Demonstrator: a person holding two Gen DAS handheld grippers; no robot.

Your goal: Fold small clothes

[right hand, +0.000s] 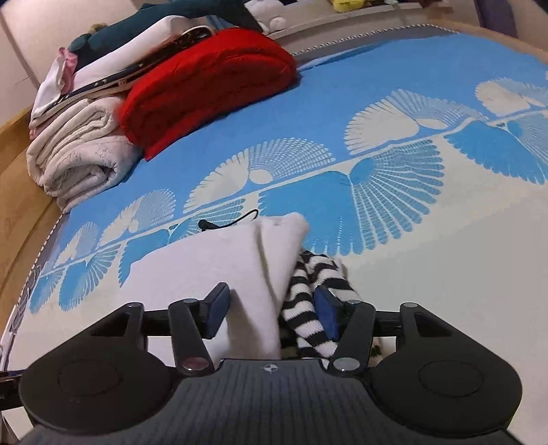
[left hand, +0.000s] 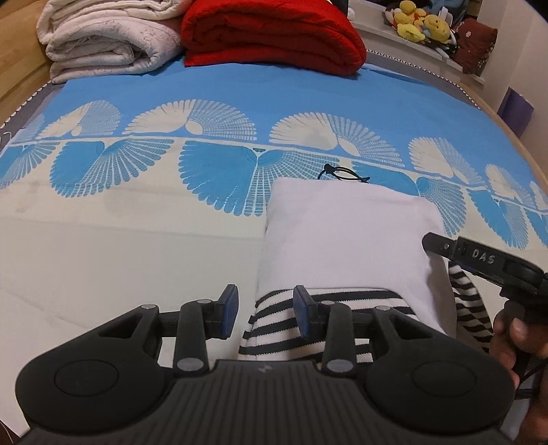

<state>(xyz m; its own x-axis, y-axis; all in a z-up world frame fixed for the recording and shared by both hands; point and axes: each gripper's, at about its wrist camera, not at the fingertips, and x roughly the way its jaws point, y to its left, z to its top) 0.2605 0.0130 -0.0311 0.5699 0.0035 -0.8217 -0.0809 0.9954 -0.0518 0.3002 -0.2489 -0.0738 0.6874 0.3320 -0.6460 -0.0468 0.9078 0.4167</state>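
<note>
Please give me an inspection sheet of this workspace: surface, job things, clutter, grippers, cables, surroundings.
Surface: bed with blue and cream bedspread.
Job's things: white garment partly folded over striped garment.
Clutter: folded red blanket, cream blanket, small black cord.
Grippers: left gripper open at the striped edge; right gripper open, straddling both garments.
Cables: nothing seen besides that cord.
Surroundings: shelf with yellow plush toys.

The letters "DAS" stand in white on the black right gripper (left hand: 428,241), at the right side.
</note>
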